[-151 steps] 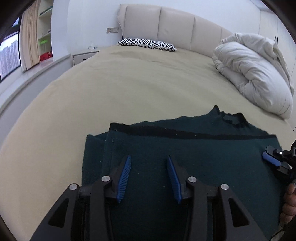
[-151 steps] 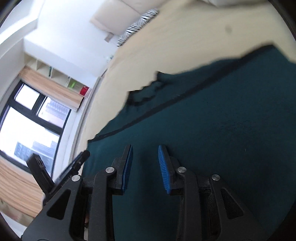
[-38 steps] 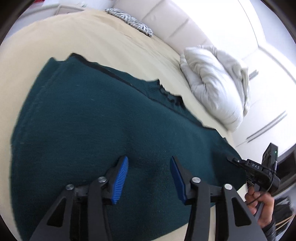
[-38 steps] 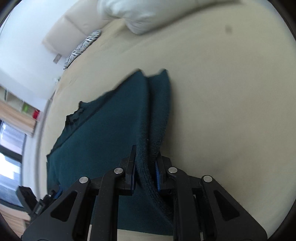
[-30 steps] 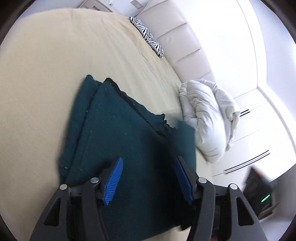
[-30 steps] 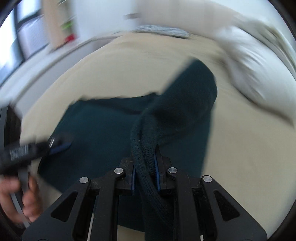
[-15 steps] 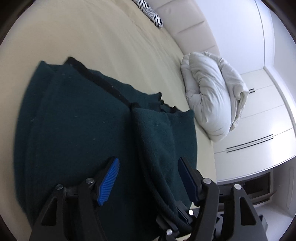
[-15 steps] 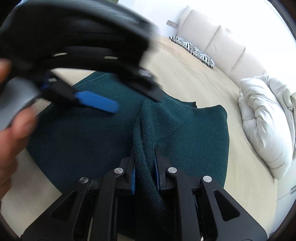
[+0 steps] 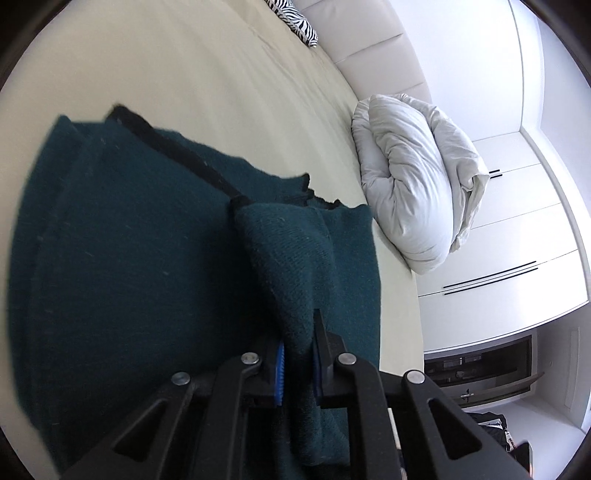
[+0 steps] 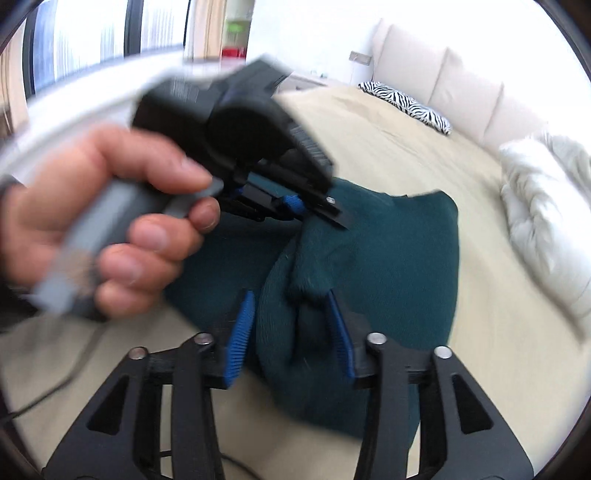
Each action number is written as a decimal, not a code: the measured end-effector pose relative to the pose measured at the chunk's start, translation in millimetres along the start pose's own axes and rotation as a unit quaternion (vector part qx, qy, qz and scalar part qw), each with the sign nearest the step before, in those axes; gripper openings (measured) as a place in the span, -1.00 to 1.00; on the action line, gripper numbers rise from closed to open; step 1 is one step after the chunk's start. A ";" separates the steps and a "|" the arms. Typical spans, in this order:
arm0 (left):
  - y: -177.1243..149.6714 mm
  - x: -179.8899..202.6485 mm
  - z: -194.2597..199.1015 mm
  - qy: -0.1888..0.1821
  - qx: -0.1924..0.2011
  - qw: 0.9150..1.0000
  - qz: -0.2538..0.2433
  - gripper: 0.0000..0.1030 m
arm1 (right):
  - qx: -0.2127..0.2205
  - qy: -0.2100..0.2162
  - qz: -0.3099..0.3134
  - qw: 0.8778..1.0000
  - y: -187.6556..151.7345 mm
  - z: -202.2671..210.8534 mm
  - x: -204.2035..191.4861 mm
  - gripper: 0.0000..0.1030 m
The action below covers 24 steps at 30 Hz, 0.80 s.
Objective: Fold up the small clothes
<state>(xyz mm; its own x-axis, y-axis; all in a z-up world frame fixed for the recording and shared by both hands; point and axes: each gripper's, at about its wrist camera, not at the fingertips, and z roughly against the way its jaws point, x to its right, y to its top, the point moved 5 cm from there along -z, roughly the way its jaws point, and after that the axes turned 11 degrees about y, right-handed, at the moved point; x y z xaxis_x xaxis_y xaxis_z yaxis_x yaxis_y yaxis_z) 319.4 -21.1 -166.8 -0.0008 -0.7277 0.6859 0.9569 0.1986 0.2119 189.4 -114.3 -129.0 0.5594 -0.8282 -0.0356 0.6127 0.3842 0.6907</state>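
A dark teal knit sweater [image 9: 129, 258] with a black trim band lies on the beige bed [image 9: 221, 92]. Its right part is folded over toward the middle. My left gripper [image 9: 297, 363] is shut on the raised fold of the sweater. In the right wrist view the left gripper [image 10: 295, 206] is held by a hand and pinches the same fold. My right gripper [image 10: 291, 332] is open, its blue pads on either side of the bunched sweater [image 10: 388, 266], not clamping it.
A white rolled duvet [image 9: 410, 177] lies at the bed's right side. A zebra-print pillow [image 9: 295, 14] sits by the cream headboard [image 10: 443, 81]. White wardrobe doors [image 9: 517, 240] stand beyond the bed. A window [image 10: 92, 37] is at the far left.
My left gripper has closed on the fold of the sweater. My right gripper has opened and let go of it. The right part was carried over toward the middle.
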 end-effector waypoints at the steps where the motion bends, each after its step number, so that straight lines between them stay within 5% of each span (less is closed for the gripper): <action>1: 2.0 -1.9 6.0 0.001 0.003 1.000 -0.001 -0.76 | 0.018 0.020 -0.026 0.999 -1.3 14.7 7.9 -0.13; 7: 19.7 -34.2 48.4 0.042 0.021 0.999 0.000 -0.76 | 0.036 0.016 -0.097 0.994 -5.5 21.9 50.3 -0.10; 16: 33.2 -92.4 56.7 0.087 0.008 0.996 0.028 -0.76 | -0.019 0.028 -0.060 0.998 -0.7 -66.5 38.4 -0.11; 21: 23.4 -108.9 54.3 0.071 0.026 0.995 0.060 -0.63 | -0.019 0.030 -0.067 0.997 -16.0 -80.2 32.9 -0.06; 24: 19.4 -99.1 76.3 0.123 0.065 0.989 0.040 -0.62 | -0.018 0.040 -0.071 0.997 -21.7 -73.1 29.9 -0.06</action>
<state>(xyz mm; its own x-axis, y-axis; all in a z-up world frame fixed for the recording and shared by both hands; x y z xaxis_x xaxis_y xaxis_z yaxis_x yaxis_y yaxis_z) 315.9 105.0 -177.6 0.1594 -0.8409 0.5172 0.9055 0.3333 0.2627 233.7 -117.7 -197.9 0.5081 -0.8402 -0.1894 0.7070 0.2812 0.6489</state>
